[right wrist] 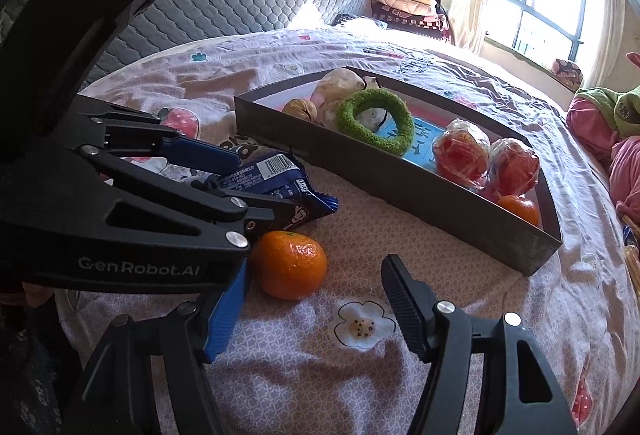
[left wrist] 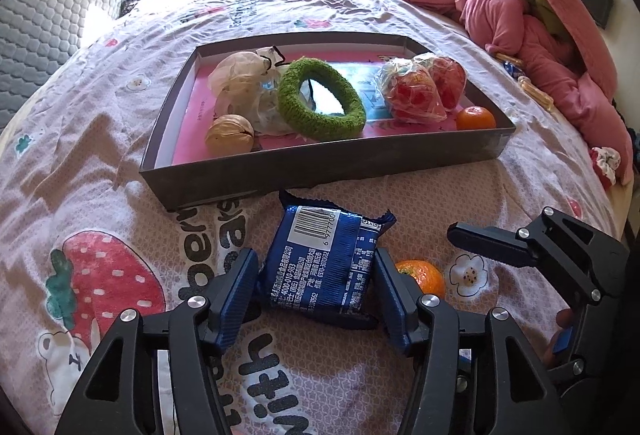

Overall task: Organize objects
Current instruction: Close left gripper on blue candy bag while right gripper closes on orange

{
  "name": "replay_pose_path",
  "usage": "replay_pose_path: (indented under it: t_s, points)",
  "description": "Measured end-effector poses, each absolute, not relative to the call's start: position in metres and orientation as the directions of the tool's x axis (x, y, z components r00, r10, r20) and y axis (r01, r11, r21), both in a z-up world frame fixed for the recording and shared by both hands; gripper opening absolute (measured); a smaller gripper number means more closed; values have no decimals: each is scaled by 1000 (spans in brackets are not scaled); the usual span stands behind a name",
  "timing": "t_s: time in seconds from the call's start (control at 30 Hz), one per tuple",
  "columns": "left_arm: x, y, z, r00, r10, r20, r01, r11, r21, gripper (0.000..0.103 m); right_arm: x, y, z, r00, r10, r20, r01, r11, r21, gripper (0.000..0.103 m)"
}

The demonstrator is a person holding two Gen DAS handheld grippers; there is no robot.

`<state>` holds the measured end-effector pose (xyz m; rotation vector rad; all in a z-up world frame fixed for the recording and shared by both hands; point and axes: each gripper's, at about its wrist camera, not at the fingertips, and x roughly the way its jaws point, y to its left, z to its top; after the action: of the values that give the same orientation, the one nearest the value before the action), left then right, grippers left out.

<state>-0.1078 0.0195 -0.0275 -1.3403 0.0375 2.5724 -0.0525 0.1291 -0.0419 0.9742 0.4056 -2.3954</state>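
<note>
While the left tool (left wrist: 316,283) straddles a blue foil snack packet (left wrist: 326,263) lying on the patterned bedsheet (left wrist: 100,163), its jaws rest at the packet's sides; a firm grip cannot be told. Just right of it, the right tool (right wrist: 316,299) gapes wide around a small orange mandarin (right wrist: 289,265). Ahead sits a shallow grey cardboard tray (left wrist: 320,165).

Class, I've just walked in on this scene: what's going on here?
Someone is tidying loose items on a bed into a shallow box. The left gripper straddles a blue snack packet lying on the bedsheet. The right gripper is open beside a loose tangerine. Another tangerine, a walnut and a green ring are already boxed.
</note>
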Motion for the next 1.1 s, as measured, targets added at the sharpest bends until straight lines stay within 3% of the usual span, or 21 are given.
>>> replay_pose_path:
  t_s: [0.13,0.23,0.77,1.1]
  points:
    - [-113,16,-32,-544,222,-809,-222,-968,-116,60,-51,123,-43,-603,-363,-710,588,-804,-89,54]
    - [-116,13,-36,-538,245,-807,-221,-964,-145,60,-49,117,-47,-591,-364,-720,609,-786,-103,40]
    - [-113,9,-33,-555,262,-790,-222,-961,-162,53,-46,119,-44,-597,-369,-713,610,-786,-104,39]
    - [-98,1,-2,-624,240,-744,-194,-969,-150,53,-46,133,-29,-636,-374,-675,574,-814,-90,39]
